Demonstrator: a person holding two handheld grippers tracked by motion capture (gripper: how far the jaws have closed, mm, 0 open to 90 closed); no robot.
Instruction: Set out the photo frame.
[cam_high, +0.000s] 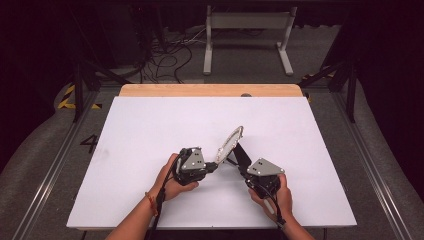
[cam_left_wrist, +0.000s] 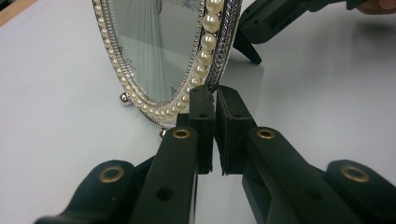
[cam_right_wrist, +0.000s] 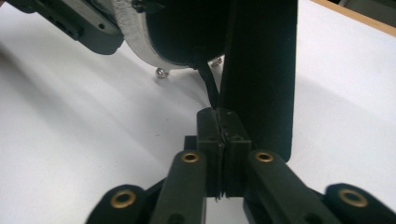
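Silver-toned metal and pearl beads ring the oval frame (cam_left_wrist: 205, 51), a small standing picture frame or mirror; pearls run along the inner rim, a braided metal band outside them, glass in the middle. Small ball feet (cam_left_wrist: 124, 98) under the bottom edge. The back is black, with a black easel stand (cam_right_wrist: 259, 70) hinged behind. It stands tilted on the white table (cam_high: 150, 130), near-centre, a bit right of middle, between the two grippers.

Left gripper (cam_left_wrist: 214, 95): jaws nearly together on the frame's lower rim, pinching the beaded edge; a thin slit remains between the pads. In the high view the left gripper (cam_high: 212, 167) sits just left of the frame, held by the left hand (cam_high: 172, 182).

Right gripper (cam_right_wrist: 219, 121): jaws fully together on a thin black strap or hinge strip running from the frame's back to the stand. In the high view the right gripper (cam_high: 245, 172) is just near-right of the frame, held by the right hand (cam_high: 277, 197).

Hard to read: the frame top is cut off in the left gripper view; what the glass shows is washed out, some pale streaky reflection. In the right gripper view the back is dark, detail lost, and the stand's top is cropped. The high view gives the frame edge-on, small, beads unresolved. Wooden strip (cam_high: 210, 90) along the table's far edge.
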